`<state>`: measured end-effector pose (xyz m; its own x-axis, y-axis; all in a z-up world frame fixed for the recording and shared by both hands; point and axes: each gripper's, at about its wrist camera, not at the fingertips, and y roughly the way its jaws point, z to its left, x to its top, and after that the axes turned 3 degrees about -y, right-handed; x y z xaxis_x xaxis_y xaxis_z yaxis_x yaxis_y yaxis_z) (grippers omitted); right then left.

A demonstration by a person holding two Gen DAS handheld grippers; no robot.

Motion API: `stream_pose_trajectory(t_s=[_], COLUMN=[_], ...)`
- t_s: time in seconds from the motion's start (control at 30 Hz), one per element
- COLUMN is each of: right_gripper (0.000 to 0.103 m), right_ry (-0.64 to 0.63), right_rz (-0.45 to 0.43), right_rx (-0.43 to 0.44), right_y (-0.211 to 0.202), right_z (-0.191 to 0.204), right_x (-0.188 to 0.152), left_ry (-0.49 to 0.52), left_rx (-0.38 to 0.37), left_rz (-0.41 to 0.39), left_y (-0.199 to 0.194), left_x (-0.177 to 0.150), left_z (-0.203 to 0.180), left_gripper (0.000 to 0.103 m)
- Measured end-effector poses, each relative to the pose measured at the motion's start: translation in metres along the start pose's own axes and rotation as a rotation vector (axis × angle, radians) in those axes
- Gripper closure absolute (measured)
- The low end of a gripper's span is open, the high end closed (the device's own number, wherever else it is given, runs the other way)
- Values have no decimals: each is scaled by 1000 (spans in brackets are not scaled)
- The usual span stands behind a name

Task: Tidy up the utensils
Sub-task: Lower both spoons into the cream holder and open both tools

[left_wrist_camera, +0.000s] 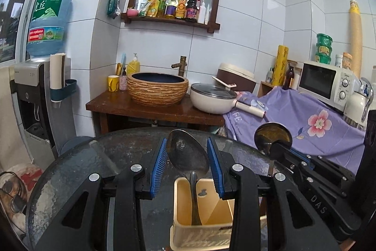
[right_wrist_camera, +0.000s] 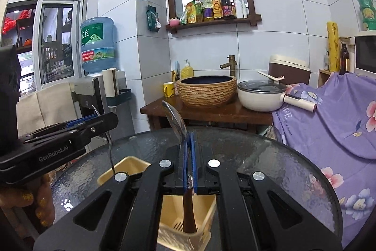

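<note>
A round glass-topped desk (left_wrist_camera: 77, 171) is carrying a beige plastic utensil holder (left_wrist_camera: 202, 234), which is sitting near its front edge, directly below both grippers. A metal spoon (left_wrist_camera: 188, 152) is standing in the holder, handle down and bowl up; the left gripper (left_wrist_camera: 187, 152) is hovering around that bowl with its blue-padded jaws standing apart, one on either side and neither pad visibly touching the metal. The right gripper (right_wrist_camera: 188, 145) is holding a second spoon (right_wrist_camera: 175, 120): its jaws are pressed together on the neck, the shiny bowl is rising above them and the brown wooden handle is reaching down into the holder (right_wrist_camera: 206, 215). In the left wrist view that second spoon (left_wrist_camera: 273, 134) is showing beside the first, a little to its right, with its bowl turned toward the camera. Behind the desk a dark wooden stand (left_wrist_camera: 112, 107) is bearing a ribbed brown basin (left_wrist_camera: 157, 91) with a brass tap, a yellow mug (left_wrist_camera: 113, 83) and a cream lidded pan (left_wrist_camera: 212, 95). To the right a purple flowered cloth (left_wrist_camera: 305, 114) is draping a surface that is supporting a white microwave (left_wrist_camera: 326, 84). At the left a water dispenser is carrying a blue bottle (left_wrist_camera: 49, 20), and a wall shelf (left_wrist_camera: 174, 20) is displaying sauce bottles.
</note>
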<state>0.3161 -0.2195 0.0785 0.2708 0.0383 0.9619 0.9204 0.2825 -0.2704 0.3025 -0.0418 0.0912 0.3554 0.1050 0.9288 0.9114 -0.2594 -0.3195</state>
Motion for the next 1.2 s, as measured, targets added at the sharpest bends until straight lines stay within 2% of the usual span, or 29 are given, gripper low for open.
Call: stream_pose_trajectory(t_s=[0.3, 0.7, 0.87, 1.13, 1.2], right_gripper=[99, 98, 98, 98, 82], right_ry=[6, -49, -48, -21, -24], right_rz=[60, 154, 156, 135, 110], right_rx=[20, 38, 46, 37, 36], right_y=[-11, -12, -14, -24, -31], right_z=[0, 8, 8, 1, 0], right_x=[-20, -34, -35, -37, -37], left_ry=[-13, 44, 45, -13, -44], left_rx=[8, -12, -21, -14, -18], left_rz=[64, 96, 90, 50, 44], left_y=[5, 7, 3, -21, -29], left_x=[-22, -31, -30, -28, -29], left_z=[7, -5, -5, 2, 6], left_gripper=[70, 70, 69, 29, 20])
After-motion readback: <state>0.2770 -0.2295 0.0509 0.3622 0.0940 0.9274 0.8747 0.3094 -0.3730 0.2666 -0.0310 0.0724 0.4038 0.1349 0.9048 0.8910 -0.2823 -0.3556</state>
